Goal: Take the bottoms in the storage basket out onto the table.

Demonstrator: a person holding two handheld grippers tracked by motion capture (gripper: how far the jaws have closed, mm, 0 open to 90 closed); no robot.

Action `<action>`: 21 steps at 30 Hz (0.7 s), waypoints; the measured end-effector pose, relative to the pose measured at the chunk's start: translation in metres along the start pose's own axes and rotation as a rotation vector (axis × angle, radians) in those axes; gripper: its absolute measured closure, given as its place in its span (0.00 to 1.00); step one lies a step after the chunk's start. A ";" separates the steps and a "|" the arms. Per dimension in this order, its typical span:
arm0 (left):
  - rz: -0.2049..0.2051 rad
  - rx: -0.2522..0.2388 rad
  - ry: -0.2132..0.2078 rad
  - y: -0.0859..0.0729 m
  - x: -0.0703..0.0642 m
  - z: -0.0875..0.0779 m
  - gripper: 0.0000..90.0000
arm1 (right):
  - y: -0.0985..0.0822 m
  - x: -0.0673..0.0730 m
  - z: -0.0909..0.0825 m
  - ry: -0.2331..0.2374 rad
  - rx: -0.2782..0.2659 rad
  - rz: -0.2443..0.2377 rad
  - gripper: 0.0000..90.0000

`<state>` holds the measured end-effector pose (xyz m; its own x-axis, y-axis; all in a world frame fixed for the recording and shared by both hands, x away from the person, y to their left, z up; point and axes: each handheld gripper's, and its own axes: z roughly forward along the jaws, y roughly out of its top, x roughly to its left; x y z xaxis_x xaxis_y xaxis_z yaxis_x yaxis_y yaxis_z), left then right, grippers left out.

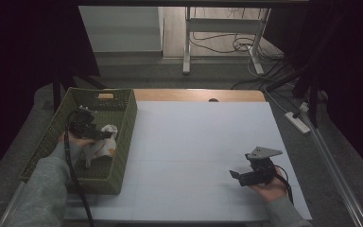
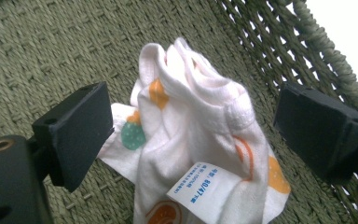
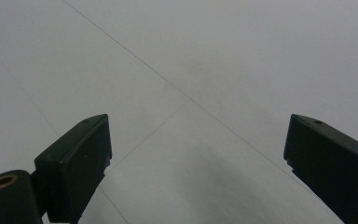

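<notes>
Left tool is wide open over a white printed baby garment in the green woven basket; right tool is open too, above the table.

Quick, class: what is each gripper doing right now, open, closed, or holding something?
Left gripper: open, jaws either side of the white cloth in the green basket, not gripping it.
Right gripper: open, holding nothing, over the white table.

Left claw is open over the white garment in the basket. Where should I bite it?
Grip the raised bunched ridge of the white garment, straight down between the left claw's open jaws. That fold stands highest off the basket floor; the flat edges and label lie too low.
</notes>
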<state>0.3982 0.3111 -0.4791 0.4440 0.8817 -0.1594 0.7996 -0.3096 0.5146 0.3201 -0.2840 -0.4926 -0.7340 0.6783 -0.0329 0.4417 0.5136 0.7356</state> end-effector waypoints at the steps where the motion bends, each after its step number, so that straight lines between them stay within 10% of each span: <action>1: 0.002 0.008 0.000 0.000 -0.001 0.001 0.14 | 0.000 0.000 0.000 0.000 0.000 0.000 0.09; 21: 0.002 0.127 0.031 -0.002 0.000 0.015 0.15 | 0.000 0.000 0.001 -0.002 0.006 -0.006 0.09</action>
<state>0.4030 0.3065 -0.4927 0.4344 0.8911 -0.1310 0.8442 -0.3521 0.4042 0.3202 -0.2833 -0.4934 -0.7357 0.6761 -0.0391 0.4402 0.5214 0.7310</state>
